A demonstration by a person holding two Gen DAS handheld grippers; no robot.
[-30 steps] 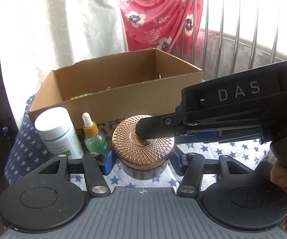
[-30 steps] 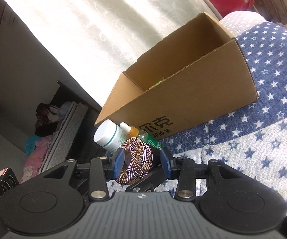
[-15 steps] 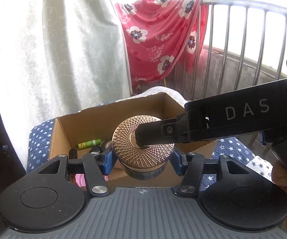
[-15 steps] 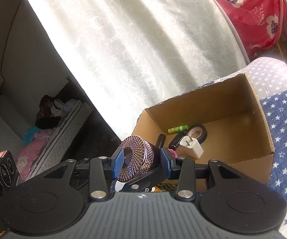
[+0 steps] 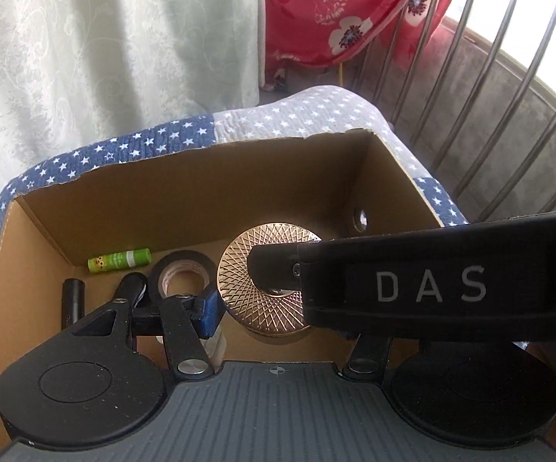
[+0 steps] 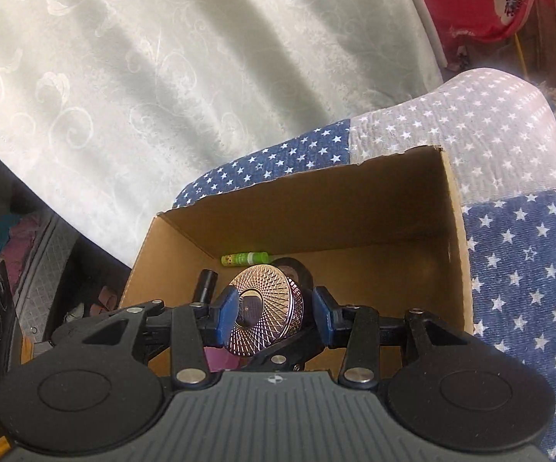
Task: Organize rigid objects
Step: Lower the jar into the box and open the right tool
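Observation:
A round jar with a copper lattice lid (image 5: 239, 269) (image 6: 266, 300) hangs over the inside of the open cardboard box (image 5: 200, 192) (image 6: 316, 208). My left gripper (image 5: 270, 308) is shut on its sides; only the left blue pad shows, and the right one is hidden. My right gripper (image 6: 274, 308) is shut on it face to base. One of its fingers (image 5: 278, 265) lies across the lid's centre. On the box floor lie a green tube (image 5: 120, 260) (image 6: 245, 258), a black tape roll (image 5: 183, 275) and a black cylinder (image 5: 73, 300) (image 6: 206, 285).
The box sits on a blue and white star quilt (image 6: 516, 269). A pale curtain (image 5: 104, 57) hangs behind it. A red floral cloth (image 5: 347, 11) and a metal railing (image 5: 482, 96) stand at the back right. A black clip-like piece (image 5: 133, 288) lies beside the tape.
Both grippers carried the jar from the quilt in front of the box, up over its near wall, to above its inside. The white bottle and the dropper bottle have left the view.

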